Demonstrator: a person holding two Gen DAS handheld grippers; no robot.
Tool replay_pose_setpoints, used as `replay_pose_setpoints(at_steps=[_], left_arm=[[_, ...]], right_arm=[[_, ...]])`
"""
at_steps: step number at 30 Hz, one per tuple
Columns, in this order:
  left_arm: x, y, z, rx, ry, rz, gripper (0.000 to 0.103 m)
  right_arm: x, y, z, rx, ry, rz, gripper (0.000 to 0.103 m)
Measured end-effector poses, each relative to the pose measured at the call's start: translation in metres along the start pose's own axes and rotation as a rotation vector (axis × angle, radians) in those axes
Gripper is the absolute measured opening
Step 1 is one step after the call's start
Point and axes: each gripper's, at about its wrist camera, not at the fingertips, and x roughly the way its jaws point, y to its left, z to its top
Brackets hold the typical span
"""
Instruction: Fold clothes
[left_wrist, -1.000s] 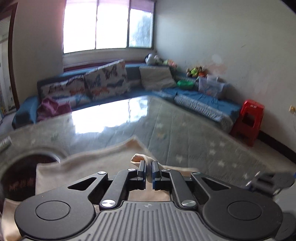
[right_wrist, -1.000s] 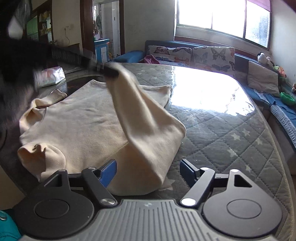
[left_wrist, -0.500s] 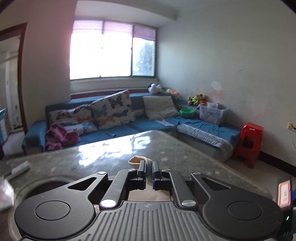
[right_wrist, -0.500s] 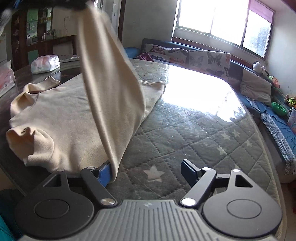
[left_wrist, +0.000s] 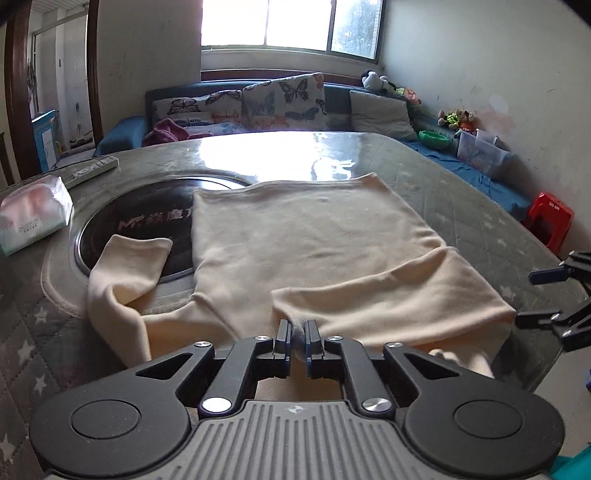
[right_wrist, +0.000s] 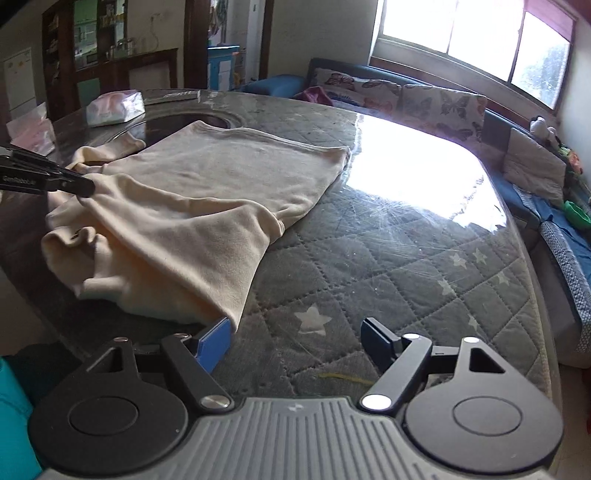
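Observation:
A cream long-sleeved top (left_wrist: 306, 243) lies on the quilted table, its right sleeve folded across the body. My left gripper (left_wrist: 297, 332) is shut on the cuff of that sleeve, low over the near part of the top. It also shows in the right wrist view (right_wrist: 79, 186), pinching the cloth. The other sleeve (left_wrist: 125, 266) lies crumpled at the left. My right gripper (right_wrist: 295, 338) is open and empty at the table's near edge, its left finger touching the top's fold (right_wrist: 207, 258). It shows at the right edge of the left wrist view (left_wrist: 550, 295).
A dark round turntable (left_wrist: 140, 221) sits in the table under the top's left side. A tissue pack (left_wrist: 33, 218) and a remote (left_wrist: 90, 170) lie at far left. A sofa (left_wrist: 258, 103) stands behind the table, and a red stool (left_wrist: 550, 221) at right.
My left gripper lifted the sleeve high, then carried it across and down onto the body of the top. My right gripper stayed open near the table edge.

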Motion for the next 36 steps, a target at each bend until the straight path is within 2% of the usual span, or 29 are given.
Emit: replay_pose_setpoints(at_steps=[2,5,8,11,14,18,21,25,30,36], left_arm=[[-0.005,0.001,-0.001,0.003,-0.010,0.018,0.011],[-0.012,0.004,0.003,-0.008,-0.043,0.021,0.011],[-0.009,-0.003,0.011,-0.009,-0.057,-0.015,0.011],[0.000,-0.013,0.015,0.006,-0.061,-0.057,0.011],[0.016,-0.017,0.013,0.001,-0.035,-0.076,0.011],[0.031,-0.008,0.005,-0.037,0.011,-0.052,0.011],[0.022,0.004,0.004,-0.069,-0.006,-0.059,0.011],[0.008,0.025,0.013,-0.087,-0.073,0.019,0.011],[0.010,0.066,0.033,-0.120,-0.086,0.189,0.012],[0.047,0.075,0.043,-0.068,-0.042,0.228,0.021]], right_arm=[[-0.006,-0.004,0.007,0.011,-0.013,0.035,0.060],[-0.007,-0.009,0.022,0.047,-0.043,0.089,0.046],[0.006,-0.008,0.039,0.063,-0.081,0.139,0.032],[0.027,-0.002,0.054,0.056,-0.097,0.185,0.023],[0.046,0.006,0.062,0.041,-0.085,0.204,0.020],[0.068,0.008,0.061,0.039,-0.057,0.208,0.019],[0.065,0.010,0.064,0.018,-0.062,0.199,0.019],[0.063,0.014,0.070,-0.012,-0.063,0.200,0.019],[0.072,0.013,0.069,0.005,-0.035,0.203,0.020],[0.074,0.013,0.069,0.013,-0.037,0.205,0.020]])
